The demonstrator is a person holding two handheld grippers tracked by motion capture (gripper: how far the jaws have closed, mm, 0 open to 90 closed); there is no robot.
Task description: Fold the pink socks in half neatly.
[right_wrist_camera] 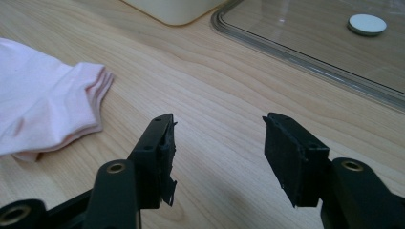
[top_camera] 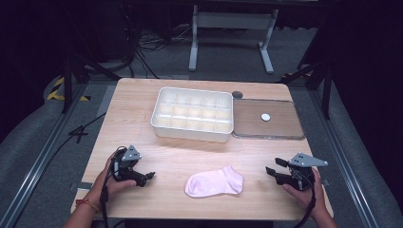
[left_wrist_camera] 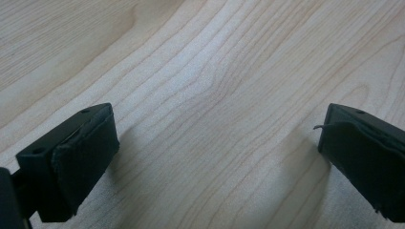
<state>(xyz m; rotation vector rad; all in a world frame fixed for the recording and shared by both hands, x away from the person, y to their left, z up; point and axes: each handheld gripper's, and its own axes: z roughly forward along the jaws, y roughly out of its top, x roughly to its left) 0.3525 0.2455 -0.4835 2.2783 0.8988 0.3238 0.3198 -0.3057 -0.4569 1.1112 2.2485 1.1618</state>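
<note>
Both grippers, left (top_camera: 151, 175) and right (top_camera: 268, 169), we held open and empty, pink sock (top_camera: 215, 182) lay between them on table (top_camera: 142, 99).

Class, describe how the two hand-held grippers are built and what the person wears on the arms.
Each gripper, left and right, is black with two padded jaws, a grey three-cornered plate on top and a trailing black cable. The left wrist wears a red-and-gold bracelet; no sleeves show.

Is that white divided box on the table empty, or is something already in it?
Empty: the white divided box shows bare compartments throughout; the pink sock lies outside it on the table.
</note>
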